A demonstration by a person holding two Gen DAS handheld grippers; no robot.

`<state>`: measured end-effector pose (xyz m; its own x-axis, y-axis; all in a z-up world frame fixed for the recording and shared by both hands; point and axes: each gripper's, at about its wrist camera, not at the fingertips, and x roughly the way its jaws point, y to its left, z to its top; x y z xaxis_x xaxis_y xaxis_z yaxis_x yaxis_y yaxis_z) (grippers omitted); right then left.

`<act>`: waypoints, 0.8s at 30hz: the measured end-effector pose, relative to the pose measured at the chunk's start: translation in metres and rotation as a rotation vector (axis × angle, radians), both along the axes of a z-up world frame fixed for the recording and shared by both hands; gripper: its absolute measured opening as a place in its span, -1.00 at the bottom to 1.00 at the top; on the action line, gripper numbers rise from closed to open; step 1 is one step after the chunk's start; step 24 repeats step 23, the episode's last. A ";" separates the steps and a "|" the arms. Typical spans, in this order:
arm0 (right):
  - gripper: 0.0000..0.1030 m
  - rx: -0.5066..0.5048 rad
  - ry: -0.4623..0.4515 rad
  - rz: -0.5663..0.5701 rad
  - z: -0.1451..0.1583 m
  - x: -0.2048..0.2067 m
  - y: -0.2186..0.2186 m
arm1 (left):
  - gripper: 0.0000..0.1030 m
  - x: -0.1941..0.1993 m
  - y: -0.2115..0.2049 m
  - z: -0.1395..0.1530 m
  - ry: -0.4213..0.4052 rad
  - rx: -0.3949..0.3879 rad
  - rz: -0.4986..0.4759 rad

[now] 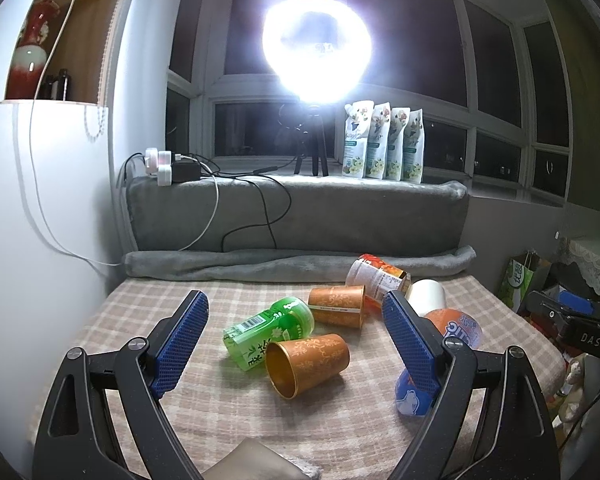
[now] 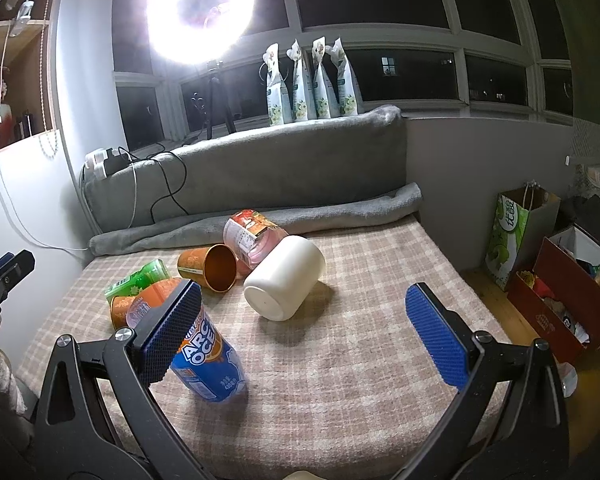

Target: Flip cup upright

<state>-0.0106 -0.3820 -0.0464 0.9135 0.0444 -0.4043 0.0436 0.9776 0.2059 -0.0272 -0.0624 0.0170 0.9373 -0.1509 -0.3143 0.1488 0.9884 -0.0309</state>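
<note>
Your nearest orange cup (image 1: 308,364) lies on its side on the checked cloth (image 1: 228,408) of the desk, long axis flat, open mouth facing you and slightly left, base pointing away to the right. It lies against a green bottle (image 1: 270,326), also on its side. Behind them a second orange cup (image 1: 338,305) lies tipped, with a red-labelled jar (image 1: 376,274) and a white cup (image 2: 284,278) toppled beyond. A blue and orange bottle (image 2: 208,364) sits beside your right gripper (image 2: 304,334). Your left gripper (image 1: 296,342) hovers over the nearest cup; both sets of jaws are spread wide, holding nothing. A grey blanket (image 1: 296,208) backs the desk below dark windows and a glaring ring light (image 1: 316,40).
</note>
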 end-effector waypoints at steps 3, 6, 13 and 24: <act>1.00 -0.001 0.002 0.000 -0.001 0.001 0.000 | 0.72 0.000 0.000 0.000 -0.001 -0.001 -0.001; 1.00 -0.001 0.001 0.000 -0.001 0.001 0.001 | 0.72 0.000 0.000 0.000 -0.001 -0.001 -0.001; 1.00 -0.004 0.010 -0.001 -0.004 0.004 0.001 | 0.72 0.000 0.000 0.000 0.001 -0.002 0.002; 1.00 -0.016 0.029 -0.003 -0.013 0.010 0.002 | 0.72 -0.001 0.001 -0.001 -0.011 0.002 0.008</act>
